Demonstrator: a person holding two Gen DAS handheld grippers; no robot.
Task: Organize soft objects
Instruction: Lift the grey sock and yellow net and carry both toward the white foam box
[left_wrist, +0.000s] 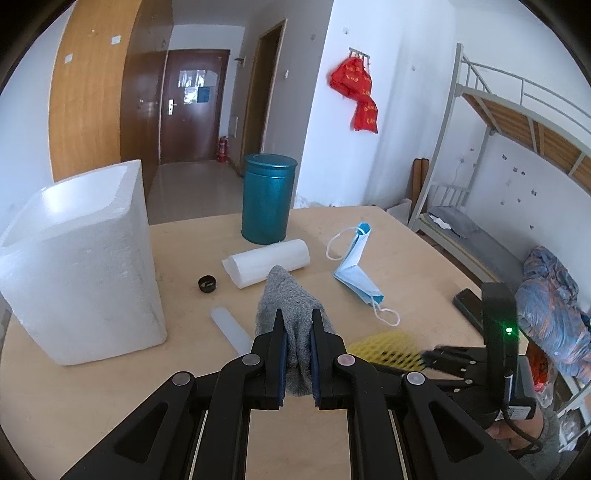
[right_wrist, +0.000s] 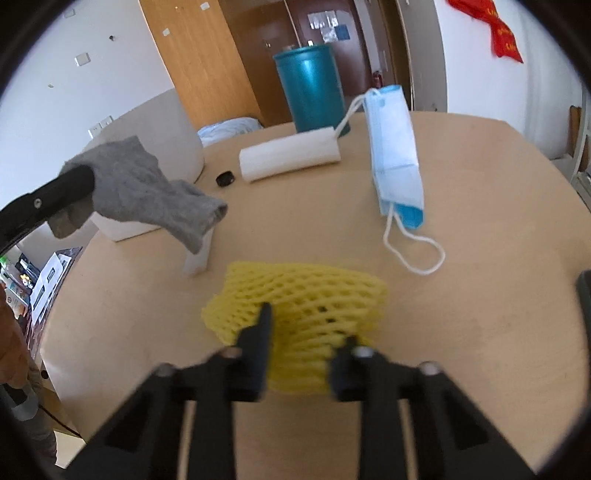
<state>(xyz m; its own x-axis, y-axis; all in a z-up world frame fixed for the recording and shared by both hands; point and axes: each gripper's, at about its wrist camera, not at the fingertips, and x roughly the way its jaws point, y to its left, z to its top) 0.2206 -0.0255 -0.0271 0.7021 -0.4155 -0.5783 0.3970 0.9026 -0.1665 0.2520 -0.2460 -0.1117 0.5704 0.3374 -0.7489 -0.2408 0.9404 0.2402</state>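
1. The left claw (left_wrist: 297, 325) is clamped on a grey sock (left_wrist: 286, 295), lifted clear of the counter (left_wrist: 406, 251), likely for the white foam box (left_wrist: 77, 258).
2. The right claw (right_wrist: 306, 332) straddles the yellow foam net (right_wrist: 306, 295) on the counter; whether it pinches is unclear.

yellow print on red bags (left_wrist: 356, 92): illegible; no other text.

2 close wrist views angle down across the table (left_wrist: 406, 240), sharing its top.
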